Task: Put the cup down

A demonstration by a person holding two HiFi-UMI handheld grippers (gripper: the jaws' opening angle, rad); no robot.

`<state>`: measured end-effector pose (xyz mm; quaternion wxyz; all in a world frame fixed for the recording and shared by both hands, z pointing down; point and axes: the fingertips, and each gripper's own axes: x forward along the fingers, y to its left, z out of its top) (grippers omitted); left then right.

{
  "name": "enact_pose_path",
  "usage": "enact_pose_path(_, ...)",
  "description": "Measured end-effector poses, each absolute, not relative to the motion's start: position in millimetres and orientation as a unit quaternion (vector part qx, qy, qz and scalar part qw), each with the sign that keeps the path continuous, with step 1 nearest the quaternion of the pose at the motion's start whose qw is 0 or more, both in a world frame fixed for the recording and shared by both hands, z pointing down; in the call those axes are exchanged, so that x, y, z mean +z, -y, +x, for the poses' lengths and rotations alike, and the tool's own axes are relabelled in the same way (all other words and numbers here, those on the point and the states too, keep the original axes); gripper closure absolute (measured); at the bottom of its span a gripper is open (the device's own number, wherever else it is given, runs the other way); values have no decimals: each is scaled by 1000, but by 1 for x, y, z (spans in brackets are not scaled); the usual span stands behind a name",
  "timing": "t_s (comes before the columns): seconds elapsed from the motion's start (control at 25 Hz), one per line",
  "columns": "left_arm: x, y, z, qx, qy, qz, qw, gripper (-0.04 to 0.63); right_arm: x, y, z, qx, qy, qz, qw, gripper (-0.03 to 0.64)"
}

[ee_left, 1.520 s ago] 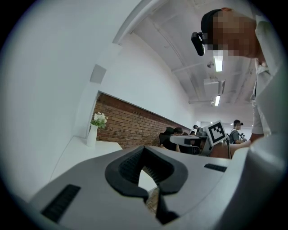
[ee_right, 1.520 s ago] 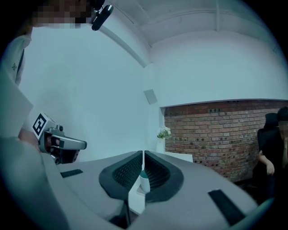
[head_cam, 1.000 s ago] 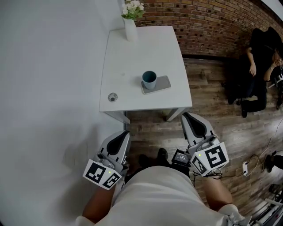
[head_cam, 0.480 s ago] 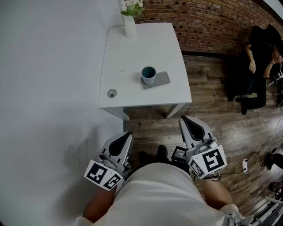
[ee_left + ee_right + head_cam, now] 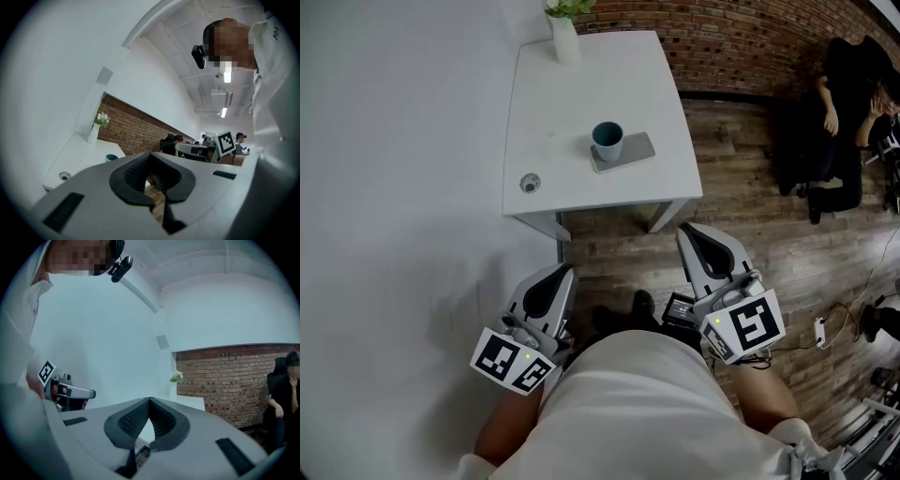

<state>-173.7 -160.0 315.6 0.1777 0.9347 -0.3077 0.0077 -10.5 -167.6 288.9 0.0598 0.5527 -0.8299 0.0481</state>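
A teal cup [image 5: 607,141] stands upright on a grey coaster [image 5: 630,153] near the middle of the white table [image 5: 581,94]. Nothing is holding it. It shows small in the left gripper view as the cup [image 5: 111,157] beyond the jaws. My left gripper [image 5: 558,273] is held low by my body, well short of the table's near edge, shut with nothing in it. My right gripper [image 5: 695,234] sits over the wooden floor near the table's front right leg, shut and empty too. Both pairs of jaws meet at their tips, as the left gripper [image 5: 150,154] and right gripper [image 5: 149,400] show.
A white vase with flowers [image 5: 563,36] stands at the table's far edge against the white wall. A small round object [image 5: 530,183] lies near the table's front left corner. A seated person in black [image 5: 848,112] is at the far right by the brick wall. Cables [image 5: 839,342] lie on the floor.
The table with the cup has slid up and away in the head view, so I stand a little farther from it. Both grippers stay shut near my body.
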Motion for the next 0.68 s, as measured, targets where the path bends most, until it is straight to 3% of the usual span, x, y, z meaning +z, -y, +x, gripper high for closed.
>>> enact_pose_path(0.68,327,145,-168,13,300,934,193,588,293,156,3,40,822,563,76,606)
